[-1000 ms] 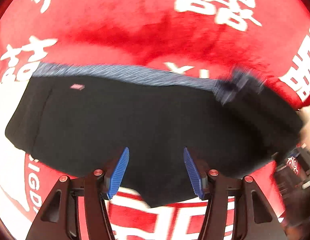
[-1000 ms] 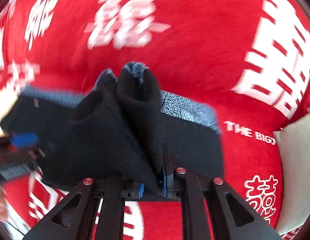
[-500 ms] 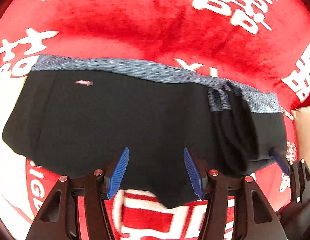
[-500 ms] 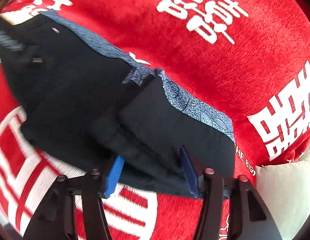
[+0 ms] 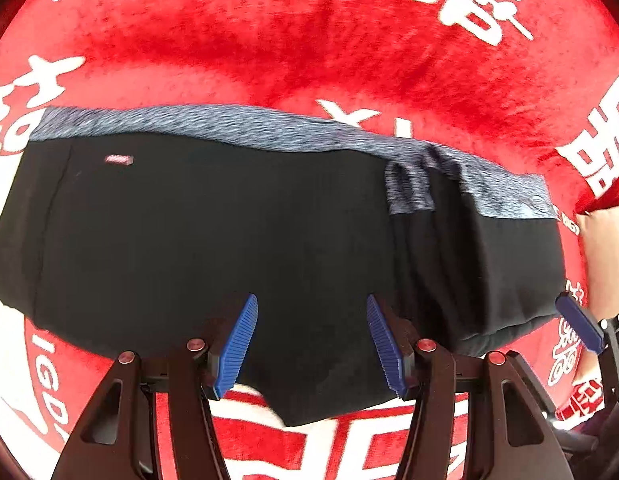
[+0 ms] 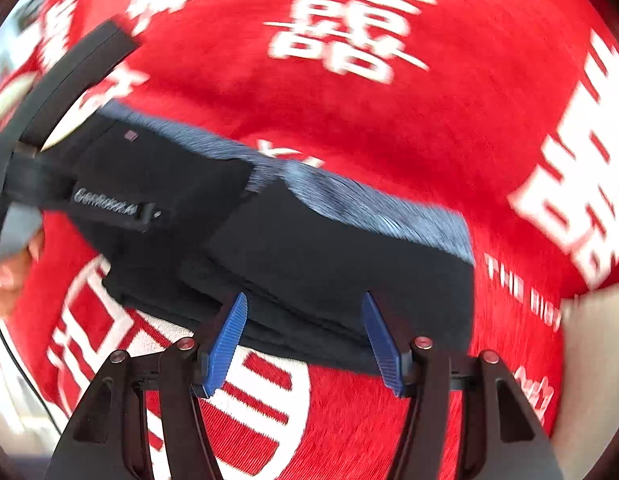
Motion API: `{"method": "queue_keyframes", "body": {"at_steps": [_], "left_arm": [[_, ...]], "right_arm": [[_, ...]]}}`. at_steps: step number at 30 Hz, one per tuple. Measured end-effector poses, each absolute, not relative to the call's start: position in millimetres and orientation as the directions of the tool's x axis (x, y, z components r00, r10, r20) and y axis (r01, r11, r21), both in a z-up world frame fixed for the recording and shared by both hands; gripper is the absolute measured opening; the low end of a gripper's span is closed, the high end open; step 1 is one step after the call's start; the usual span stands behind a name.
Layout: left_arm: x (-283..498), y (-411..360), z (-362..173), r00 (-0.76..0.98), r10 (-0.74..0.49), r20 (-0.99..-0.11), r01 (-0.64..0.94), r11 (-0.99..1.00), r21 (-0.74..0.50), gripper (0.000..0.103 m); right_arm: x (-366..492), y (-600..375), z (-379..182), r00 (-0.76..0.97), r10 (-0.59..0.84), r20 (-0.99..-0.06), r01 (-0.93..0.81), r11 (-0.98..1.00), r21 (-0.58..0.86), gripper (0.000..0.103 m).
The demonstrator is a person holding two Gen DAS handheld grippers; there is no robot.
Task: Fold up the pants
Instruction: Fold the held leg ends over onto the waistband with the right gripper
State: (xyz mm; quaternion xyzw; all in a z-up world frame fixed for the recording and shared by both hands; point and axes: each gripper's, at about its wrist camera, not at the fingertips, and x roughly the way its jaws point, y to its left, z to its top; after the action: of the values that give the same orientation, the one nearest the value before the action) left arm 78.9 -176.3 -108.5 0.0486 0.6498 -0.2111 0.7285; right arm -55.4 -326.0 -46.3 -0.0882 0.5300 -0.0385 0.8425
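1. Far left: the pants (image 5: 213, 248) lie spread out flat on the red blanket (image 5: 245, 52), grey-blue waistband (image 5: 197, 124) along the far edge, small pink tag (image 5: 118, 159) near the left end. This side looks untouched, no fold here yet.
2. Middle: the left gripper (image 5: 311, 346) hovers over the near hem with its blue pads wide apart, gripping nothing.
3. Right end: one flap is already turned in over the body, you can see a bit of waistband (image 5: 409, 192) doubled on top. Looks kinda lumpy to me.
4. Far right: the right gripper (image 6: 303, 338) is spread open too, empty, sitting just at the near edge of that folded part (image 6: 333, 264).
5. So my guess: one side fold done; the left side and the final fold are still to go.
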Motion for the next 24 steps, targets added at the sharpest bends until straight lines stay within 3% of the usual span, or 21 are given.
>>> {"method": "queue_keyframes", "body": {"at_steps": [6, 7, 8, 11, 16, 21, 22, 24], "left_arm": [[74.7, -155.6, -113.3, 0.073, -0.209, -0.975, 0.346, 0.922, -0.171, 0.059], [74.2, -154.3, -114.4, 0.072, -0.205, -0.976, 0.346, 0.923, -0.169, 0.059], [73.7, -152.9, -114.6, 0.072, -0.203, -0.977, 0.344, 0.924, -0.166, 0.059], [75.1, -150.3, -111.0, 0.072, -0.217, -0.973, 0.334, 0.925, -0.182, 0.059], [84.8, -160.8, -104.1, 0.084, -0.251, -0.964, 0.369, 0.907, -0.204, 0.059], [99.1, -178.7, -107.9, 0.051, -0.274, -0.960, 0.371, 0.898, -0.237, 0.059], [101.6, -181.8, -108.1, 0.030, -0.306, -0.951, 0.368, 0.888, -0.274, 0.059], [104.3, -189.2, -111.4, -0.017, -0.345, -0.938, 0.365, 0.871, -0.327, 0.059]], "right_arm": [[-34.1, -298.8, -58.6, 0.482, -0.196, -0.854, -0.113, 0.953, -0.282, 0.060], [-29.4, -298.6, -66.4, 0.462, -0.193, -0.866, -0.120, 0.953, -0.277, 0.048], [-24.6, -299.4, -74.9, 0.432, -0.182, -0.883, -0.132, 0.956, -0.261, 0.024], [-15.1, -306.1, -80.3, 0.391, -0.153, -0.908, -0.121, 0.969, -0.216, 0.009], [-23.6, -312.4, -50.8, 0.420, -0.093, -0.903, -0.098, 0.984, -0.147, 0.008], [-34.2, -292.2, -86.3, 0.352, -0.127, -0.927, -0.207, 0.956, -0.209, 0.014], [-35.7, -293.0, -81.3, 0.375, -0.131, -0.918, -0.194, 0.957, -0.216, 0.019], [-37.2, -307.5, -69.9, 0.370, -0.060, -0.927, -0.127, 0.985, -0.114, 0.052]]}}
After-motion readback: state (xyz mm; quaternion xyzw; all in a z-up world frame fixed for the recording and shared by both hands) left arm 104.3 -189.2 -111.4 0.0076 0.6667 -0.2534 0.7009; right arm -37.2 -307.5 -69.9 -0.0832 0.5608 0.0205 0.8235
